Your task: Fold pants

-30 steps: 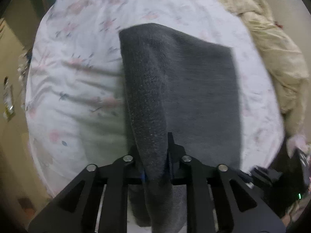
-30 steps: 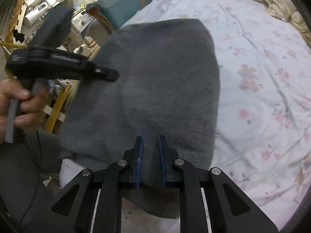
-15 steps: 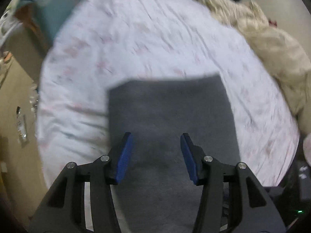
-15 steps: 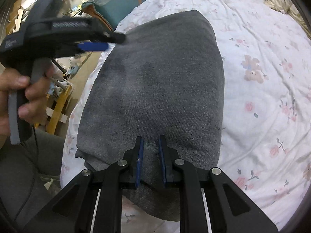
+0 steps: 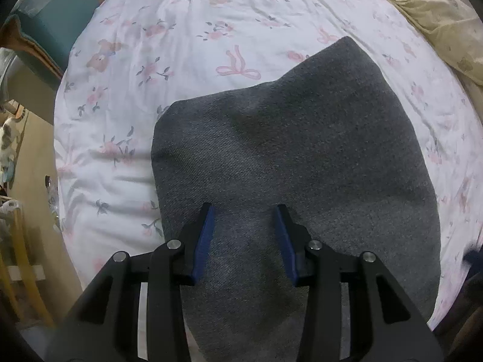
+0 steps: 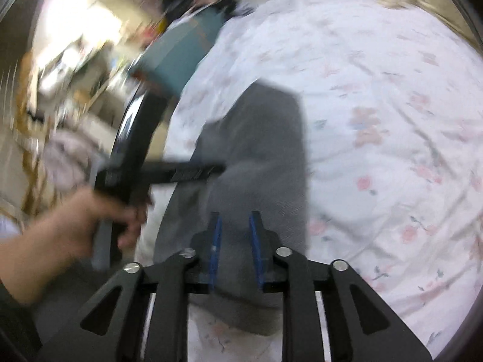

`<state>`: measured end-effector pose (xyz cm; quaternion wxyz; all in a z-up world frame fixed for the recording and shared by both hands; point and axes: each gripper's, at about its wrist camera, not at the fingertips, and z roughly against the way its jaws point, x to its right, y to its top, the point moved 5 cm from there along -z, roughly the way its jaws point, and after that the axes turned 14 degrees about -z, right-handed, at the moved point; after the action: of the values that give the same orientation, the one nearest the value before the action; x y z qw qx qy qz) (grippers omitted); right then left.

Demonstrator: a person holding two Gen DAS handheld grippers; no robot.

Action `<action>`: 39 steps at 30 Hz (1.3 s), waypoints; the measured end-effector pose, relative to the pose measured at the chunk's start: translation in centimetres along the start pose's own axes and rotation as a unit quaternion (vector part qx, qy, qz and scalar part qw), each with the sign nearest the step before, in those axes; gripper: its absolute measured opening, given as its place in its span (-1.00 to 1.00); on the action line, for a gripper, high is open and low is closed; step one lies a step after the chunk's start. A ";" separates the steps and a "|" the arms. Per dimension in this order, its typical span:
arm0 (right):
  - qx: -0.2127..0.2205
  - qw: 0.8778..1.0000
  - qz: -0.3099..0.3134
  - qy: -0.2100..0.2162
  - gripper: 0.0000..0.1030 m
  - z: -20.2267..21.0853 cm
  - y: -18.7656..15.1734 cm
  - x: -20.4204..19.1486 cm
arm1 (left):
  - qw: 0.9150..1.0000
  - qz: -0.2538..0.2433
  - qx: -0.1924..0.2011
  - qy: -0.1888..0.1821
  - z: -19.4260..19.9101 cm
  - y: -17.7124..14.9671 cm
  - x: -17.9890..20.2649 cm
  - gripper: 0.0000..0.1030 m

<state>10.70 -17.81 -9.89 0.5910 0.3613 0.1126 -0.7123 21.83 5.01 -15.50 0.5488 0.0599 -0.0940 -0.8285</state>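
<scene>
Both grippers stood clear of the cloth. The left gripper (image 5: 244, 211) hung over the pants (image 5: 295, 181) with its blue pads (image 5: 205, 235) apart and easing inward; fabric showed in the gap below them, but the pads did not press on it. The right gripper (image 6: 235, 220) had its jaws spreading, cloth visible between them, no pinch that could be seen. The right wrist view was heavily blurred, so fine contact there could not be confirmed.

The pants lay as a folded grey block on the bed (image 5: 181, 30), at its near edge toward the person, closer to the near left corner than to the right side. The near end of the block ran under the left gripper and out of frame. The far edge was uneven: one far corner stuck out toward the middle of the bed, and a shallow crease crossed the top layer. A teal cushion (image 5: 51, 24) sat at the far left corner and a cream blanket (image 5: 428, 15) along the far right side, both well apart from the pants.

Judged step: a fold was just laid down and released. Judged progress: late in the task, block already compact.

The next move likely called for either a final fold across the block or a tidy-up of that skewed far corner. Either way it needed a fresh pinch on a cloth edge through all layers, both sides level, to avoid dragging the top layer off the stack.
</scene>
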 end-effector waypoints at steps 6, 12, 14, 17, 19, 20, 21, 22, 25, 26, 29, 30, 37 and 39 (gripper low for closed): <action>-0.020 0.990 -0.141 -0.023 0.70 -1.5 1.1 5.6 | 1.000 0.005 0.005 0.001 0.1 0.0 0.0 -0.27; -0.124 0.964 -0.235 0.015 0.78 -6.9 -2.0 8.2 | 1.000 0.014 0.003 -0.011 0.1 0.0 -0.3 -0.27; -0.160 0.959 -0.232 0.037 0.78 -8.4 -3.0 7.4 | 1.000 0.015 0.003 -0.013 0.1 0.0 -0.3 -0.27; -0.177 0.966 -0.185 0.042 0.77 -9.0 -3.9 5.0 | 1.000 0.020 0.001 -0.016 0.0 0.2 -0.5 -0.27; -0.161 0.973 -0.160 0.032 0.66 -8.7 -4.0 4.1 | 0.999 0.026 0.000 -0.019 -0.1 0.2 -0.7 -0.27; -0.151 0.975 -0.159 0.016 0.38 -8.6 -4.0 4.2 | 0.999 0.027 -0.001 -0.021 -0.1 0.3 -0.7 -0.27; -0.148 0.976 -0.162 0.008 0.28 -8.6 -3.9 4.4 | 0.999 0.028 -0.001 -0.020 -0.1 0.3 -0.7 -0.27; -0.142 0.976 -0.164 0.010 0.04 -8.2 -3.8 4.2 | 0.999 0.029 0.000 -0.021 0.0 0.3 -0.7 -0.27; -0.109 0.987 -0.119 0.029 -0.24 -5.4 -1.8 1.4 | 0.998 0.048 0.010 -0.029 0.3 0.3 -1.3 -0.26; -0.102 0.989 -0.104 0.038 -0.26 -4.5 -1.2 0.4 | 0.998 0.059 0.017 -0.033 0.7 0.4 -1.6 -0.25; -0.105 0.989 -0.091 0.047 -0.28 -2.6 1.4 -0.3 | 0.996 0.068 0.031 -0.049 1.2 0.6 -1.4 -0.25; -0.103 0.990 -0.087 0.044 -0.28 -2.2 2.3 0.1 | 0.996 0.065 0.031 -0.055 1.2 0.8 -1.1 -0.25; -0.101 0.986 -0.129 0.009 -0.27 -3.1 10.1 8.8 | 0.998 0.005 0.039 -0.057 0.9 2.2 1.3 -0.26; -0.112 0.981 -0.155 0.017 -0.23 -3.9 10.1 10.9 | 0.996 0.013 0.051 -0.078 1.7 2.5 1.2 -0.22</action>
<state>21.09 -26.57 -17.03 0.5084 0.2826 0.2565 -0.7719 23.27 3.09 -13.24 0.5471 0.0217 -0.1795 -0.8173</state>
